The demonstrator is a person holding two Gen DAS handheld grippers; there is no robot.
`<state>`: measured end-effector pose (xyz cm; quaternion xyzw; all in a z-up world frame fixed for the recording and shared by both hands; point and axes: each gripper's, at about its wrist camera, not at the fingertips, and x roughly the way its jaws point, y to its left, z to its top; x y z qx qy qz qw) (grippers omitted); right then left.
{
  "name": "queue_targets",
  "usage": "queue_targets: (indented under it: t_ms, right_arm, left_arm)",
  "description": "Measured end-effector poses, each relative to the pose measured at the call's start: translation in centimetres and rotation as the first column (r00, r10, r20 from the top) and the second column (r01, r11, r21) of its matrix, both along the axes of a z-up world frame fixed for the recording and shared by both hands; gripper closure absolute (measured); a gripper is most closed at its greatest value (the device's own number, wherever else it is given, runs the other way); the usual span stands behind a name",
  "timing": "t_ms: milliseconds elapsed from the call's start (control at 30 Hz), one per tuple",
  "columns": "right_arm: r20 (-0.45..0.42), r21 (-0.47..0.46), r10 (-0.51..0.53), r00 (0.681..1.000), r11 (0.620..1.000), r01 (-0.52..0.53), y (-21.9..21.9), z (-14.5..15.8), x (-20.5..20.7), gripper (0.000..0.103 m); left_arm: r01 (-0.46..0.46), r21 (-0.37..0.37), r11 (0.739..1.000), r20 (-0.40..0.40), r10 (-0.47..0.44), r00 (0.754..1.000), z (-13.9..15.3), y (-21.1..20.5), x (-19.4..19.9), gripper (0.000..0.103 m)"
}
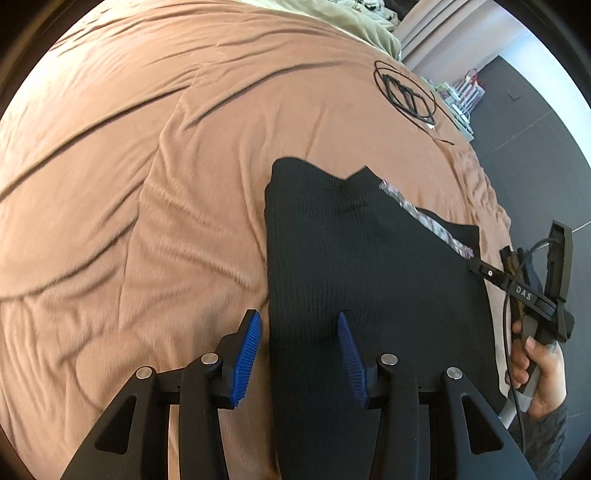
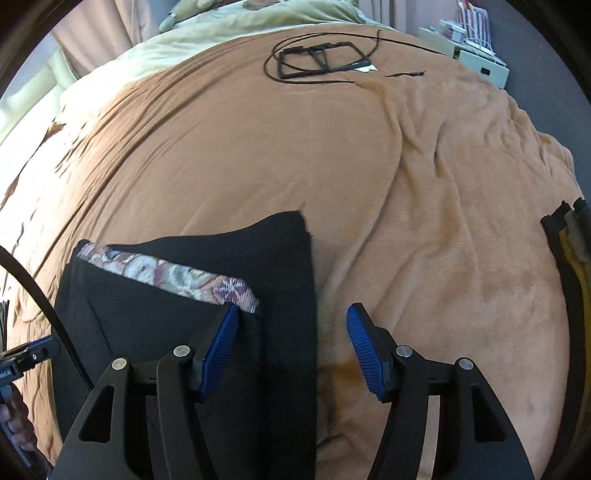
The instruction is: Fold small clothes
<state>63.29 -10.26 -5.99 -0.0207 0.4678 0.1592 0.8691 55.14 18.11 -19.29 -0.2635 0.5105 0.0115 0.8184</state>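
Black ribbed knit garment [image 1: 369, 266] with a floral patterned waistband [image 2: 173, 275], lying flat and partly folded on the near side of a brown fleece bed blanket [image 1: 147, 166], left gripper [image 1: 299, 354] and right gripper [image 2: 291, 347] both with blue-padded fingers released, each straddling a garment edge, black cable coil [image 2: 321, 61] at the far end.

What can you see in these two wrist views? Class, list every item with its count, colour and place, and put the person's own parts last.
Black garment: one, black with a patterned floral band, flat on the blanket near both grippers.
Blanket: one, brown, covering the bed.
Bedding: one, pale green, at the far end of the bed.
Cable and frame: one tangle, black, on the far part of the blanket.
Shelf unit: one, pale, beside the bed.
Left gripper: one, black with blue pads, open astride the garment's left edge.
Right gripper: one, same colours, open astride the garment's right edge.
Right hand: one, holding its gripper's handle.
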Motion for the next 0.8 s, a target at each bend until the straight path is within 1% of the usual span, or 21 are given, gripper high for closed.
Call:
queue_targets:
  t_ms: [100, 200, 267, 333, 400, 433, 500, 533, 633, 800]
  right_arm:
    - [-0.018, 0.021, -0.023, 1.0, 1.0, 0.023, -0.3, -0.6, 0.6, 0.044]
    - [-0.027, 0.061, -0.044, 0.999, 0.997, 0.045, -1.2, -0.8, 1.0, 0.044]
    - [-0.029, 0.089, -0.034, 0.999, 0.995, 0.037, -1.6, -0.8, 0.7, 0.044]
    - [-0.041, 0.15, -0.018, 0.999, 0.988, 0.024, -2.7, -0.7, 0.7, 0.044]
    - [-0.07, 0.242, 0.014, 0.997, 0.97, 0.003, -3.9, -0.9, 0.8, 0.044]
    - [-0.087, 0.29, 0.036, 0.996, 0.957, -0.009, -4.5, -1.1, 1.0, 0.044]
    - [-0.117, 0.356, 0.057, 0.992, 0.934, -0.011, -5.4, -1.6, 1.2, 0.044]
    - [-0.125, 0.379, 0.064, 0.99, 0.925, -0.012, -6.1, -1.9, 1.2, 0.044]
    - [-0.154, 0.459, 0.113, 0.982, 0.888, -0.03, -7.3, -2.6, 1.4, 0.044]
    - [-0.176, 0.524, 0.185, 0.967, 0.849, -0.067, -8.4, -3.7, 1.7, 0.044]
  left_arm:
    - [-0.006, 0.028, 1.0, -0.001, 0.006, 1.0, 0.0, 0.1, 1.2, 0.057]
    - [-0.01, 0.058, 0.998, -0.005, 0.011, 1.0, -0.3, 0.4, 1.9, 0.057]
    - [-0.013, 0.033, 0.999, 0.001, 0.013, 1.0, -0.5, 0.9, 2.1, 0.057]
    - [-0.012, 0.005, 1.0, 0.016, 0.012, 1.0, -0.4, 1.4, 1.9, 0.057]
    - [-0.009, -0.027, 1.0, 0.021, 0.01, 1.0, -0.6, 2.0, 1.8, 0.057]
    - [-0.011, -0.055, 0.998, 0.023, 0.013, 1.0, -0.7, 2.3, 1.8, 0.057]
    - [-0.02, -0.097, 0.995, 0.028, 0.022, 0.999, -1.0, 3.0, 1.7, 0.057]
    - [-0.023, -0.12, 0.993, 0.03, 0.026, 0.999, -1.0, 3.3, 1.6, 0.057]
    - [-0.012, -0.143, 0.99, 0.036, 0.017, 0.999, -1.1, 3.7, 1.5, 0.058]
    - [0.008, -0.157, 0.987, 0.046, -0.001, 0.999, -1.2, 3.7, 1.5, 0.058]
